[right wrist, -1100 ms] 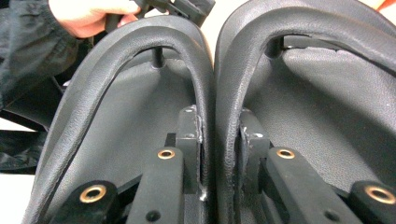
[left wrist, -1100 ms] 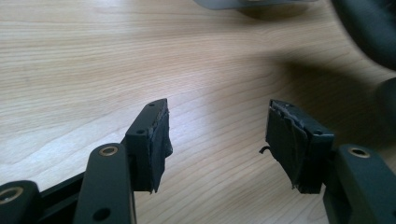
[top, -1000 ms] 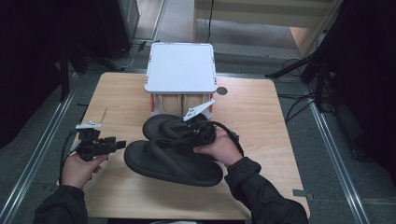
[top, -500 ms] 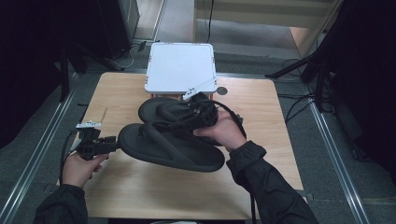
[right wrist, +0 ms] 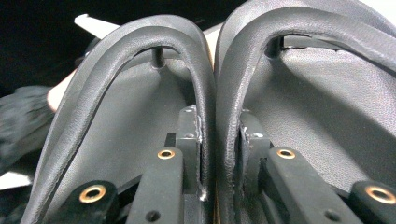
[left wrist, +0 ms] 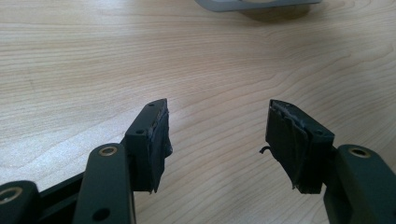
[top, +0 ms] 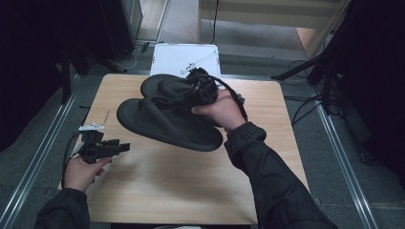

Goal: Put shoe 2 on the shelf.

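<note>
Flip-flops, black pair [top: 167, 114]: I hold both off desk [top: 157, 191] with right gripper [top: 203, 90], soles side by side above desk's far half, toes toward left of high view. Right gripper view: my two fingers [right wrist: 189, 135] clenched on adjoining straps [right wrist: 212, 107], one strap from each sandal pinched together between pads. Left gripper [top: 107, 148] low over desk's near left edge; I see its fingers [left wrist: 149, 140] released, spread wide, bare wood between. White box [top: 186, 57] stands beyond desk's far edge.
</note>
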Motion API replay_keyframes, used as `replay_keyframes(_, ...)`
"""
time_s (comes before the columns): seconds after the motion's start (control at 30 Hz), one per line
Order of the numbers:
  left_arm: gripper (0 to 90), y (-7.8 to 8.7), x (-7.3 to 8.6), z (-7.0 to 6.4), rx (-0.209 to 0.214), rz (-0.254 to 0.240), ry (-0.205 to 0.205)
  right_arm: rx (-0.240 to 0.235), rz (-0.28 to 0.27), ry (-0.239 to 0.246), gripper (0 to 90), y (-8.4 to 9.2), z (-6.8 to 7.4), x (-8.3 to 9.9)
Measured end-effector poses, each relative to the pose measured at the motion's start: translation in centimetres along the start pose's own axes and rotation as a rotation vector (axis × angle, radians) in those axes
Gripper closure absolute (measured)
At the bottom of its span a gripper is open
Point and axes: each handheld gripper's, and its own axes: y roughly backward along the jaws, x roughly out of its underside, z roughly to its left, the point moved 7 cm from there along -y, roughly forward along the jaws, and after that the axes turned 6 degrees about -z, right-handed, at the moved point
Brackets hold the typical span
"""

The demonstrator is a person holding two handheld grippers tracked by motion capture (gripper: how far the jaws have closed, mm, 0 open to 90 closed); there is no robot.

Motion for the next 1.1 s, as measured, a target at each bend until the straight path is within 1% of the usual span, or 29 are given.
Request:
replay_keyframes(0.03,40.1,0.0,0.0,0.0,0.000,0.001,-0.001,0.022,-0.002,-0.005,75.7,-0.1,-0.5,-0.4)
replay_keyframes(0.1,40.1,0.1,0.0,0.0,0.003,0.003,-0.001,0.043,-0.007,-0.016,75.7,-0.2,-1.4,-0.9)
replay_keyframes(0.17,40.1,0.0,0.0,0.0,0.002,-0.002,0.001,0.054,-0.023,-0.032,75.7,-0.3,-2.2,-1.3)
replay_keyframes(0.2,40.1,0.0,0.0,0.0,0.004,0.002,0.001,0.069,-0.029,-0.039,75.7,-0.3,-2.7,-1.5)
replay_keyframes(0.37,40.1,-0.1,-0.1,0.0,0.004,-0.002,0.000,0.171,-0.046,-0.085,75.7,-0.9,-5.4,-2.5)
replay_keyframes(0.43,40.1,-0.1,-0.1,0.0,0.007,0.000,-0.001,0.206,-0.049,-0.104,75.7,-1.2,-6.3,-2.8)
replay_keyframes(0.5,40.2,-0.2,-0.1,-0.1,0.009,0.003,-0.001,0.230,-0.049,-0.125,75.8,-1.5,-7.1,-3.0)
replay_keyframes(0.57,40.2,-0.2,-0.1,-0.1,0.011,0.000,0.000,0.274,-0.048,-0.144,75.8,-1.9,-8.2,-3.3)
replay_keyframes(0.67,40.2,-0.3,-0.1,-0.2,0.011,0.001,-0.006,0.326,-0.055,-0.171,75.8,-2.3,-9.3,-3.7)
replay_keyframes(0.73,40.1,-0.3,0.0,-0.3,0.016,0.011,-0.007,0.362,-0.068,-0.205,75.8,-2.5,-10.2,-4.0)
replay_keyframes(0.83,40.1,-0.4,0.0,-0.4,0.006,0.013,-0.014,0.413,-0.080,-0.253,75.8,-3.0,-11.4,-4.4)
replay_keyframes(0.9,40.2,-0.5,0.0,-0.5,0.007,0.013,-0.019,0.466,-0.084,-0.290,75.7,-3.4,-12.2,-4.7)
replay_keyframes(1.07,40.2,-0.7,0.0,-0.6,0.015,0.018,-0.024,0.561,-0.117,-0.358,75.7,-4.2,-13.4,-5.7)
replay_keyframes(1.1,40.2,-0.7,0.0,-0.6,0.016,0.017,-0.024,0.593,-0.124,-0.366,75.6,-4.3,-13.7,-5.9)
